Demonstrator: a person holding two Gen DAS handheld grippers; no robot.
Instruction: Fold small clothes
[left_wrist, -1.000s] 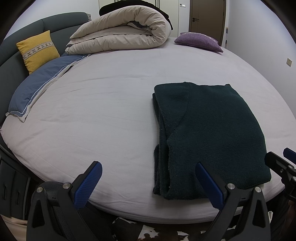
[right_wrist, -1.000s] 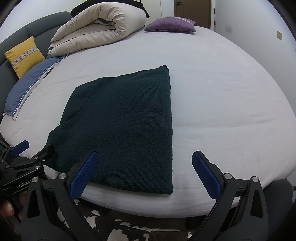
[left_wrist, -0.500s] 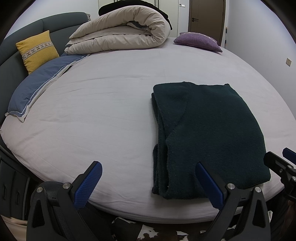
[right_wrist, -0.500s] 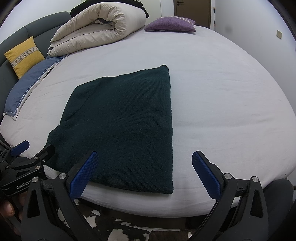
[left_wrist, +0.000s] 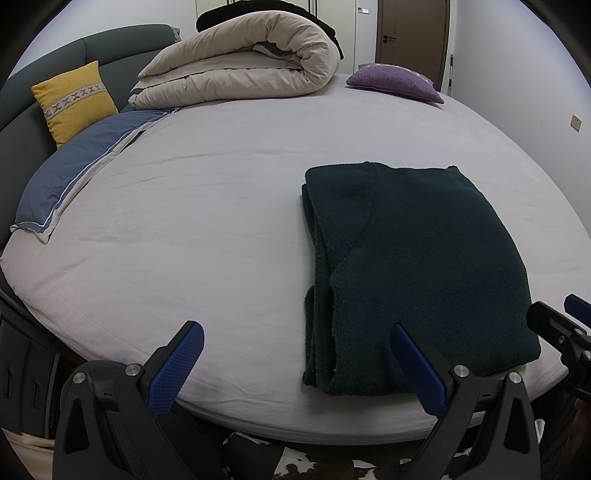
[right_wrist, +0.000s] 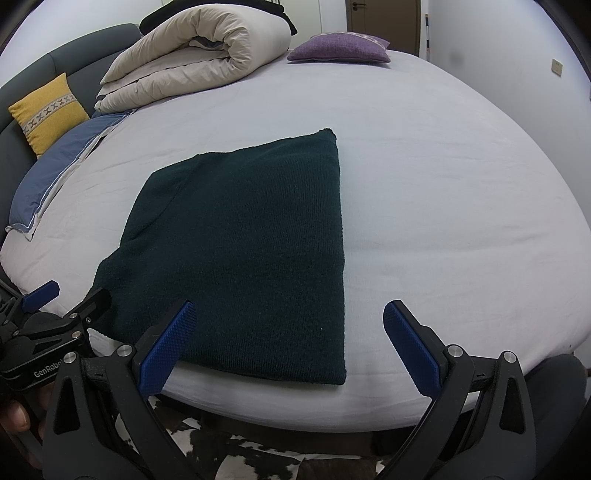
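Both 2 wrist views sit low at the bed's (left_wrist: 221, 206) near edge, facing the headboard; left view offset leftward. Shared: dark sweater (left_wrist: 417, 266) (right_wrist: 251, 251), rolled duvet (left_wrist: 243, 70).

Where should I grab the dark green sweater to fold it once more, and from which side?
Probably the near corners of the dark green sweater, coming from the bed's front edge. It lies flat, near edge facing both open grippers, left gripper and right gripper; stacked layers show along its left side, so pinch them all.
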